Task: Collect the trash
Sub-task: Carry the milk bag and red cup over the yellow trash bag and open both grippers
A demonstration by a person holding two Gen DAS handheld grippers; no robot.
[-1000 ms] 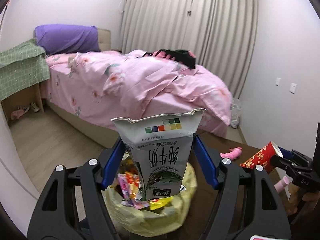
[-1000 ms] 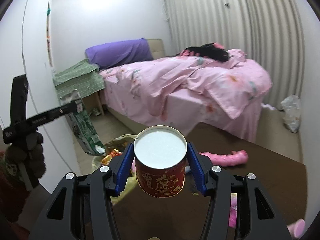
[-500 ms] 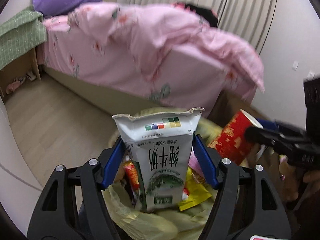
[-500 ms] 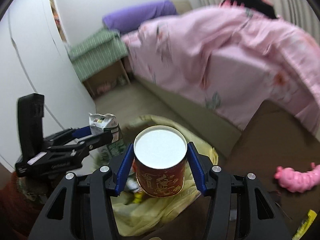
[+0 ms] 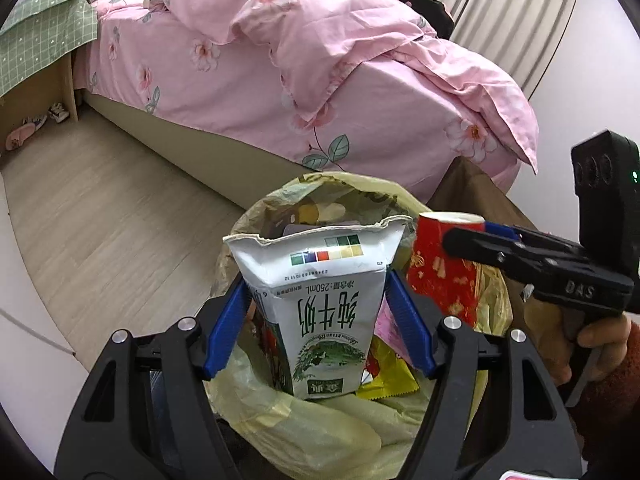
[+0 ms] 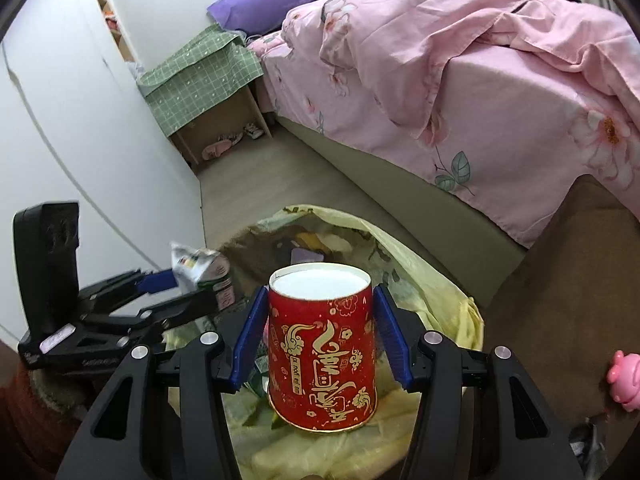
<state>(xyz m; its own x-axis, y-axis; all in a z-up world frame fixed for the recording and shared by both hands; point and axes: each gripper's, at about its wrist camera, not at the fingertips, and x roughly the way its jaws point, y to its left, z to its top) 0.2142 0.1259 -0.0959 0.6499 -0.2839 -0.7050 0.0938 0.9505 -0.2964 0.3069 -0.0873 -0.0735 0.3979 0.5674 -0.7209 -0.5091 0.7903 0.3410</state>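
Observation:
A white milk carton with a torn top sits between the blue pads of my left gripper, which is shut on it. Its lower end hangs inside the mouth of a yellow trash bag that holds several wrappers. My right gripper is shut on a red paper cup with gold print, held over the same bag. In the left wrist view the cup hangs just right of the carton. In the right wrist view the carton and left gripper show at the left.
A bed with a pink floral duvet stands behind the bag. A dark brown table to the right carries a pink toy. A nightstand under a green cloth and a white wardrobe stand at the left.
Both grippers have come down and tilted toward the bag. The right gripper moved left with the cup until it is over the bag. The carton's end has sunk into the bag mouth.

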